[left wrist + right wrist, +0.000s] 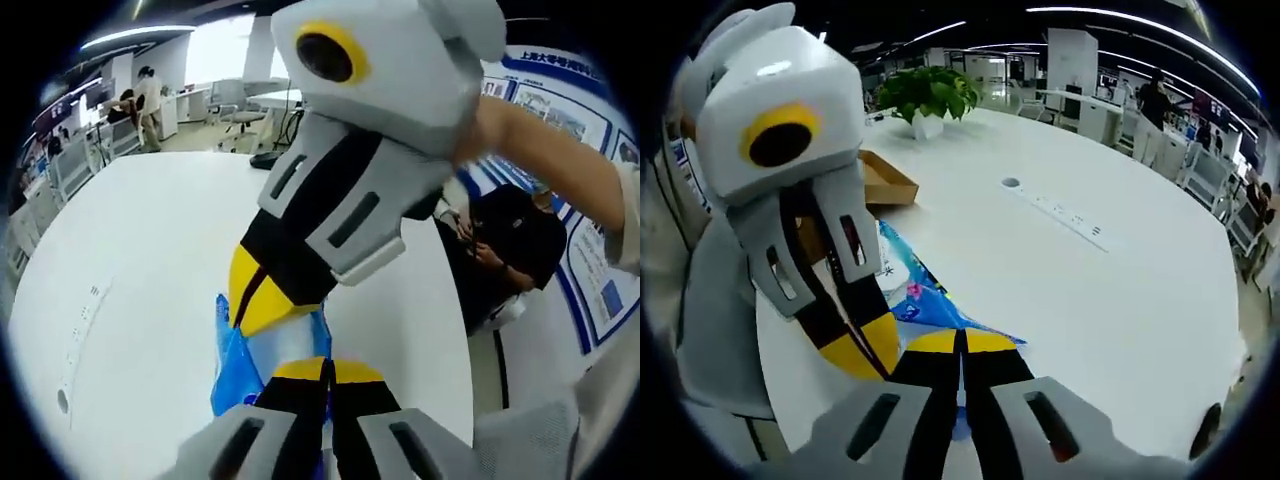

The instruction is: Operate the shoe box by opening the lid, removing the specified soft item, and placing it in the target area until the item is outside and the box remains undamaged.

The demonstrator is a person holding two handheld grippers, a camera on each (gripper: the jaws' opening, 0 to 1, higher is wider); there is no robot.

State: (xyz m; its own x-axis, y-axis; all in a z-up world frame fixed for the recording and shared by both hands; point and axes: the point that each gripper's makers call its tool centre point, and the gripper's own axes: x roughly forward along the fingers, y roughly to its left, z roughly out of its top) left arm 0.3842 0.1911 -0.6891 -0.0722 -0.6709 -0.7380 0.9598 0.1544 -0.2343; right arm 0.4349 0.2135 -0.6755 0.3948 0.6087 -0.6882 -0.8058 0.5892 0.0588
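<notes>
- Nearest in the left gripper view, the left gripper (328, 375) has its jaws pressed together on the blue bag (232, 372), the soft item; in the right gripper view the right gripper (962, 345) is likewise closed on that bag (925, 300).
- Each gripper crosses the other's view from above, its yellow tips meeting the bag just beside the view's own jaws, so both pinch the same crumpled plastic close together.
- The bag hangs between the two grippers, above the white surface (1110, 290); whether any part touches it I cannot tell.
- Step in hand, as I judge it: the item is already out of the box (883, 178), which sits open behind the left gripper, and is being carried to the target area.
- Next move calls for lowering the bag onto bare surface well apart from the box, then easing both jaws off so neither drags the plastic.
- Farther off: a power strip (1068, 218) lies on the surface, a plant (928, 95) stands beyond the box, and a seated person (505, 245) is at the surface's edge.
- In the way: only the box and the crowding of the two grippers themselves.
</notes>
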